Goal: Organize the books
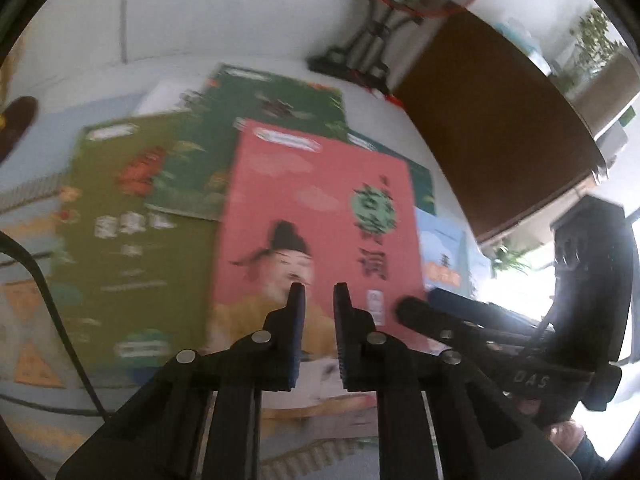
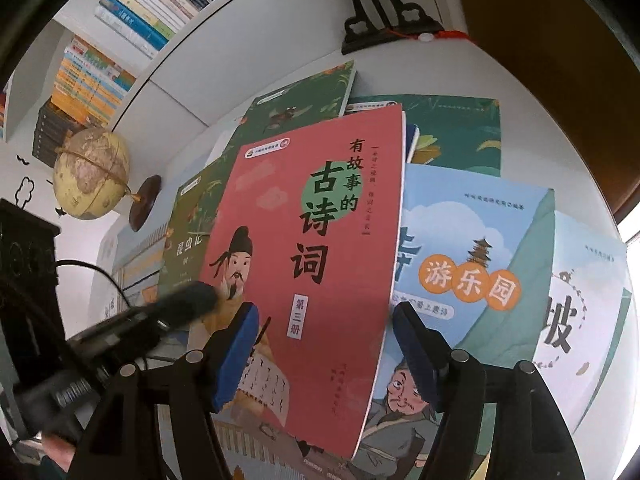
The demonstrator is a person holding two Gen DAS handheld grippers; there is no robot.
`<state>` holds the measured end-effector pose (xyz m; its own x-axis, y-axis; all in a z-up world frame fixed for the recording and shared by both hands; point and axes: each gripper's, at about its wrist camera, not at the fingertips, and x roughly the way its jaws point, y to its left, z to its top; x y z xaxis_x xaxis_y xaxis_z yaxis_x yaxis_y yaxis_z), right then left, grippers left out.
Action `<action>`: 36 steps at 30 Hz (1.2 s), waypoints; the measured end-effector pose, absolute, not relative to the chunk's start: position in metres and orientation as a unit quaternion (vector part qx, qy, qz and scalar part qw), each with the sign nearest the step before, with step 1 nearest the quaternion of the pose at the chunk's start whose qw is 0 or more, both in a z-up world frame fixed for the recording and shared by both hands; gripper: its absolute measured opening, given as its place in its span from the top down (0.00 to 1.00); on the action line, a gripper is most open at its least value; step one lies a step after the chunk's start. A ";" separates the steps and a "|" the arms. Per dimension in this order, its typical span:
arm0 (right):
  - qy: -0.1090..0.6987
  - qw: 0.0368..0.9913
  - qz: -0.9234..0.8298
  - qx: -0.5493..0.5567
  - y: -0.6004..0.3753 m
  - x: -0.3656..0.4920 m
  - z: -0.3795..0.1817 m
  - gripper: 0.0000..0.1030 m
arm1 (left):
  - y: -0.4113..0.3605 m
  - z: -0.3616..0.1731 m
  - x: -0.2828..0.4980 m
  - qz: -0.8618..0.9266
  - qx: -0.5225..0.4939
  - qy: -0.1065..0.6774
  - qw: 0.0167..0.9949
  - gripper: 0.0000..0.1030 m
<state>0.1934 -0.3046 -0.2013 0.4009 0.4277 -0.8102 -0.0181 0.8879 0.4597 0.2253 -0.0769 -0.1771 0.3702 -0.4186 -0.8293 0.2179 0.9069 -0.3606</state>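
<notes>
Left claw (image 1: 319, 286): fingers nearly closed, a narrow gap between the tips, nothing gripped. In the left wrist view it sits at lower centre, in front of the red book (image 1: 320, 220); whether the tips touch the cover cannot be told, as this view is blurred.

Right claw (image 2: 324, 312): fingers spread wide, nothing clamped. In the right wrist view its blue pads (image 2: 236, 356) stand at lower centre, on either side of the lower half of the red book (image 2: 316, 248), which fills the centre of the frame. Contact with the cover cannot be told.

The red book lies uppermost on a loose spread of books on the white counter (image 2: 240, 64):
- Olive book (image 2: 188, 232): left of the red book, partly under it.
- Green books (image 2: 304, 100): above the red book, overlapped by it.
- Blue book (image 2: 472, 264): right of the red book, its left edge under it.
- White book (image 2: 588, 308): right edge of the frame, beside the blue book.

Globe (image 2: 92, 172): left of the frame, on the counter. Bookshelf (image 2: 132, 12): upper left, filled with upright books. Black stand (image 2: 384, 16): top centre.
</notes>
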 end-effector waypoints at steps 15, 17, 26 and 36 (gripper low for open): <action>0.526 0.818 0.125 0.197 -0.307 0.191 -0.201 0.32 | -0.065 -0.203 0.225 -0.189 -0.099 0.574 0.790 0.62; 0.523 0.820 0.126 0.197 -0.308 0.191 -0.201 0.32 | -0.054 -0.189 0.220 -0.208 -0.146 0.552 0.794 0.62; 0.510 0.809 0.148 0.251 -0.323 0.191 -0.205 0.29 | -0.064 -0.194 0.219 -0.257 -0.214 0.552 0.764 0.62; 0.526 0.768 0.166 0.326 -0.342 0.187 -0.211 0.29 | -0.057 -0.210 0.227 -0.217 -0.353 0.601 0.683 0.93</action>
<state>0.1870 -0.3418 -0.2111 0.3922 0.5970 -0.6998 0.0877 0.7331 0.6745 0.2270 -0.0571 -0.2101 0.1829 -0.7214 -0.6679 -0.1274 0.6562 -0.7437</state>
